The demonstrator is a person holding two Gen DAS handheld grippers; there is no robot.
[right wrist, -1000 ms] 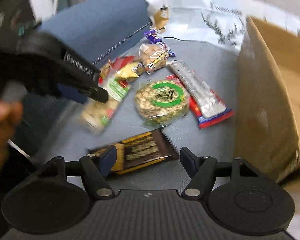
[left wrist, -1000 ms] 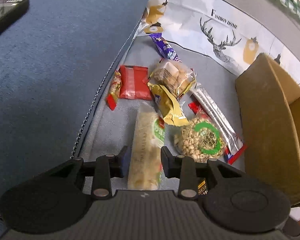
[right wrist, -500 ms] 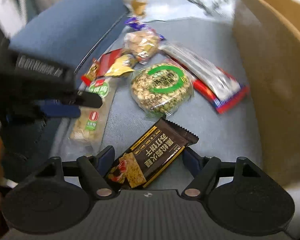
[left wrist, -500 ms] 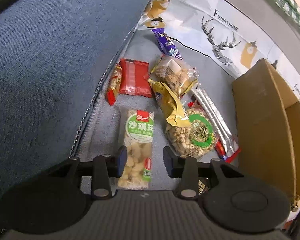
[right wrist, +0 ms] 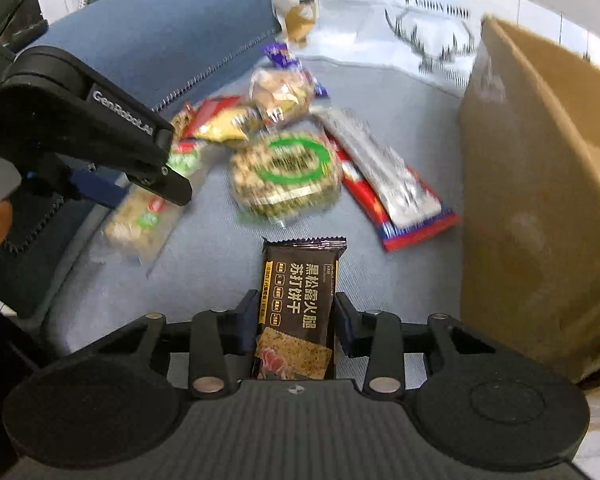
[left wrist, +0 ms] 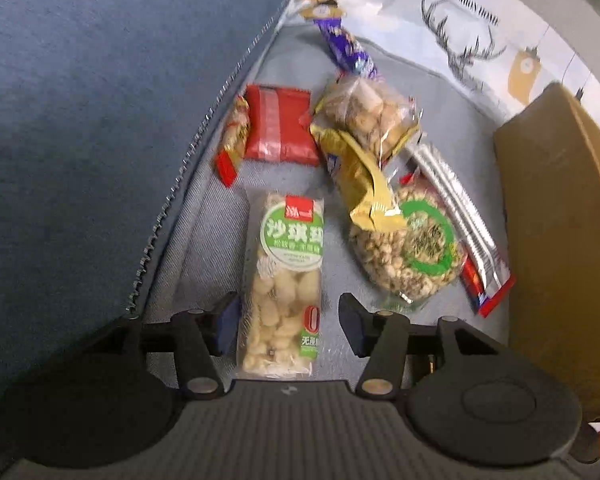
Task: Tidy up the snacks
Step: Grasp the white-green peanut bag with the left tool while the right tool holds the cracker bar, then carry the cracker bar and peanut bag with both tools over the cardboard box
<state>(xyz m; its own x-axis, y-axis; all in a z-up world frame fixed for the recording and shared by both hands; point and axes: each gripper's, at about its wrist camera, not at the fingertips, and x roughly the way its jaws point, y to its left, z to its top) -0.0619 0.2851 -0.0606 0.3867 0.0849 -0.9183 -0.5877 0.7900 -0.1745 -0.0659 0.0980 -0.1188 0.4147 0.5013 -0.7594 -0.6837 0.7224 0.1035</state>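
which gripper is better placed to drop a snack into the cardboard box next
Right. The right gripper is closing on the dark cracker packet, with the cardboard box just beside it. The left gripper is opening around the green-label snack bar, farther from the box.

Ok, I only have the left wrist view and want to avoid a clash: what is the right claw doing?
Observer: The right claw is at a dark brown cracker packet, which your view misses.
Operator: Gripped?
Observer: Its jaws are closing, with the packet between them and the pads against its long sides.
Operator: Where does that packet lie?
Observer: On the grey cushion, nearer the camera than the round green-ringed pack and apart from it, with the cardboard box to its right.
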